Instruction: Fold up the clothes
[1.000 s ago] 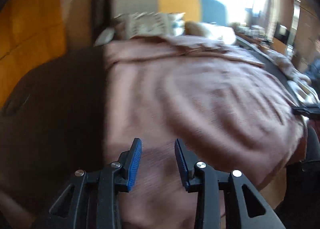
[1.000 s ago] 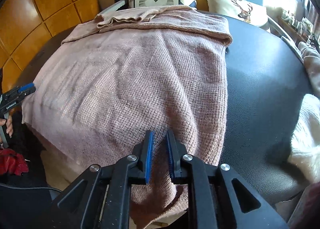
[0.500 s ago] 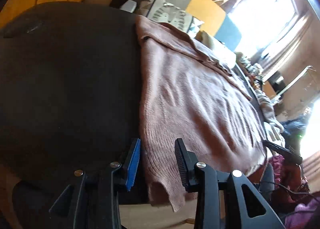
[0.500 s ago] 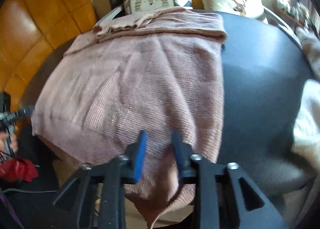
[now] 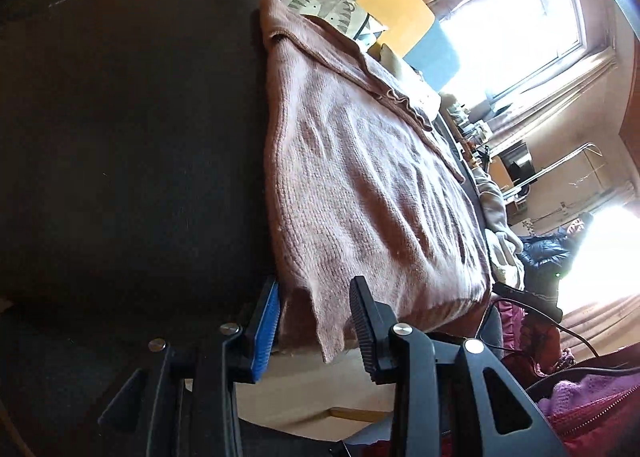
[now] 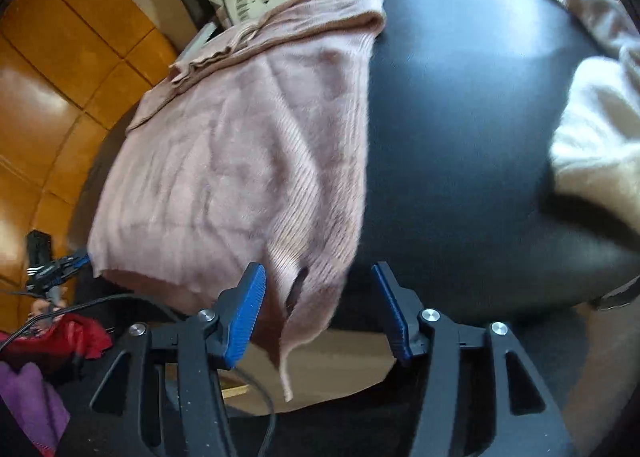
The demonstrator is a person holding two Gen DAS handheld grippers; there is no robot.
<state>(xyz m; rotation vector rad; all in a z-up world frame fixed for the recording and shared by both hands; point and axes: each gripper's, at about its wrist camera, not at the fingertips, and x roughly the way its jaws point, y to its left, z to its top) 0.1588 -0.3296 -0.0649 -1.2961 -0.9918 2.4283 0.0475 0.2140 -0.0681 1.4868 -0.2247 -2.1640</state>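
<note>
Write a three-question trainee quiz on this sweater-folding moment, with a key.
1. True or false: the right gripper has its jaws shut on the pink sweater.
2. Which corner does the left gripper straddle? A) a near hem corner hanging off the black table B) the far folded end C) a cushion
3. Fill in: a ___ garment lies at the table's right side.

Key: 1 false, jaws open around the other hem corner. 2 A. 3 white.
</note>
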